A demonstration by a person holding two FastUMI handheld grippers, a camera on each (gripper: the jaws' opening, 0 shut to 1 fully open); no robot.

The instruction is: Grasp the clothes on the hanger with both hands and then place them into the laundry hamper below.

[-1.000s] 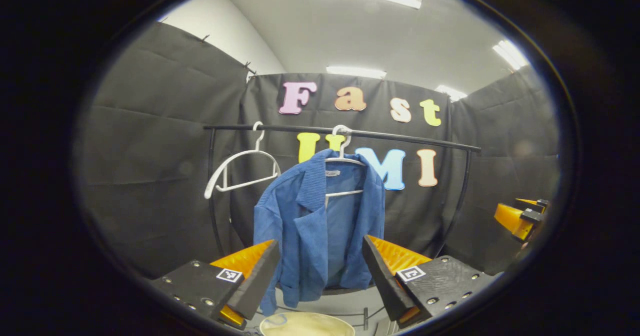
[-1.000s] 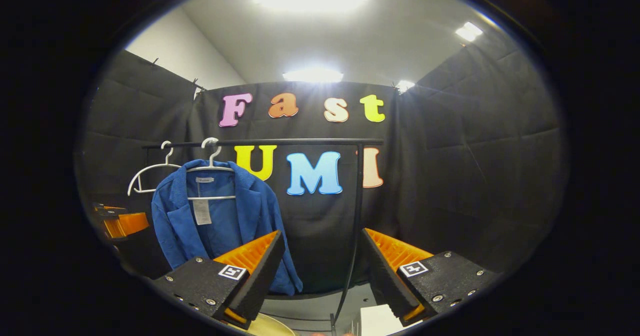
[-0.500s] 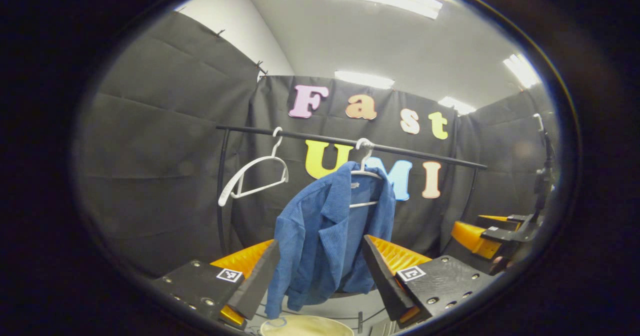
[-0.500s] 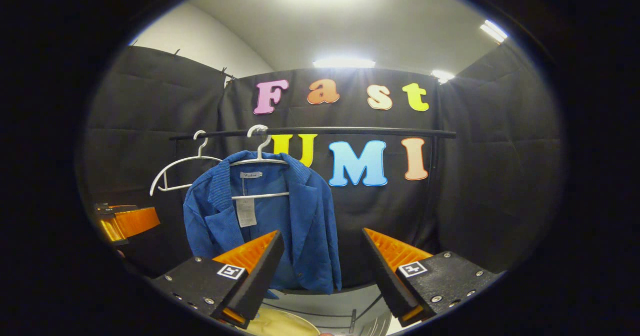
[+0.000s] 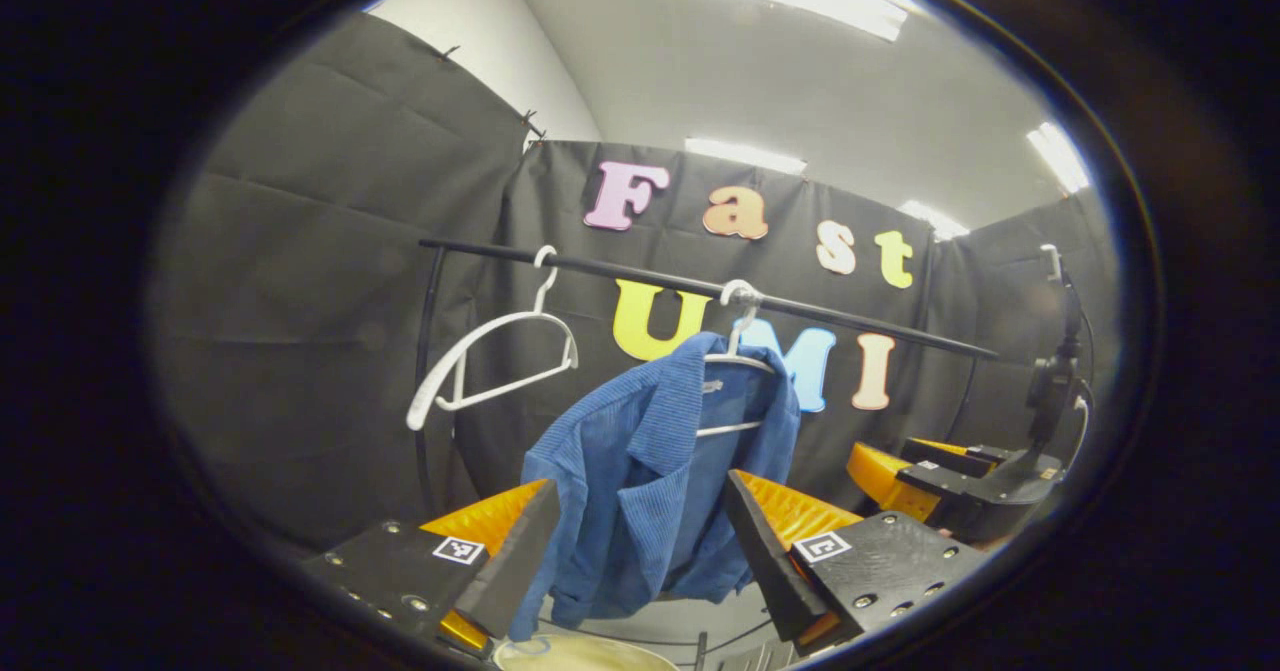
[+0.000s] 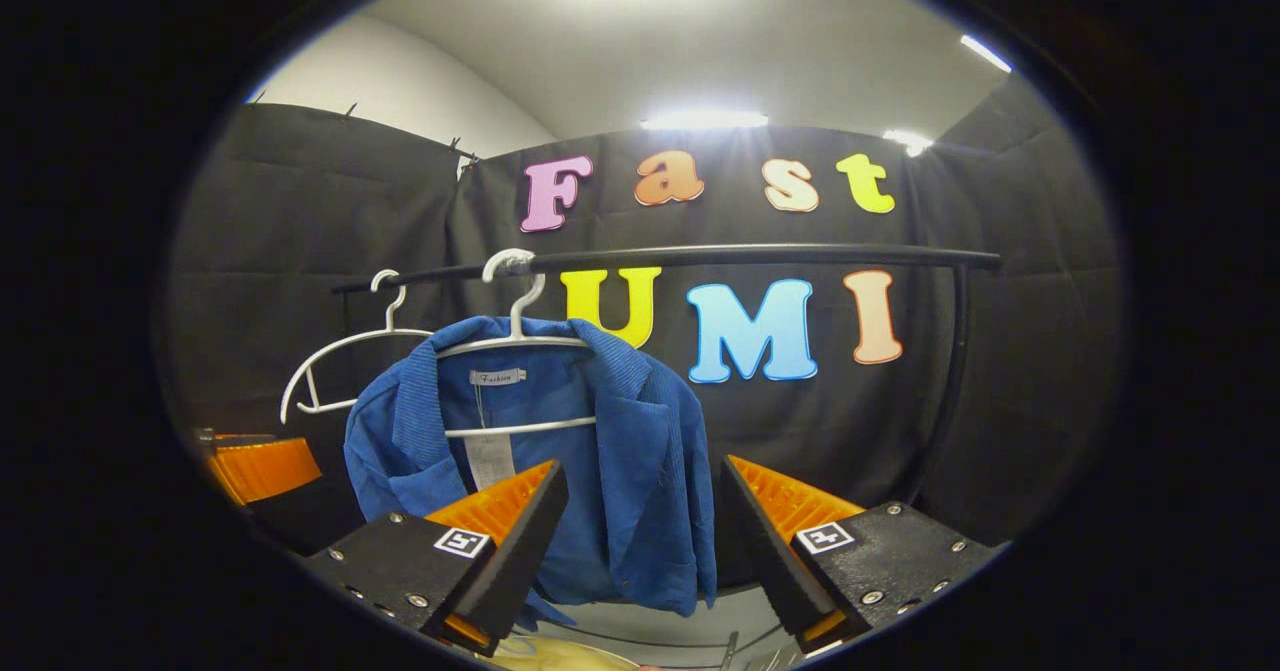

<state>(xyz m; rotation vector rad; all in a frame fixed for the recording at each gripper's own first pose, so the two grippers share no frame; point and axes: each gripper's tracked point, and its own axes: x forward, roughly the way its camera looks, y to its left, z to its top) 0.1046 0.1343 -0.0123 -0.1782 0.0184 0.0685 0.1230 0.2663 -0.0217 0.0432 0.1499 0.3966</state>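
Note:
A blue corduroy jacket hangs on a white hanger from a black rail. My left gripper is open, its fingers framing the jacket's lower left side without touching it. My right gripper is open too, short of the jacket's right front panel. The right gripper also appears at the right edge of the left gripper view, and the left gripper at the left edge of the right gripper view. The cream rim of the hamper peeks in below the jacket.
An empty white hanger hangs on the rail left of the jacket. The rail's black uprights curve down at both ends. Black cloth walls close the booth behind and at the sides.
Both grippers have come closer to the jacket, which looks larger now. The right gripper swung left until the jacket sits between its fingers. Both stayed open.

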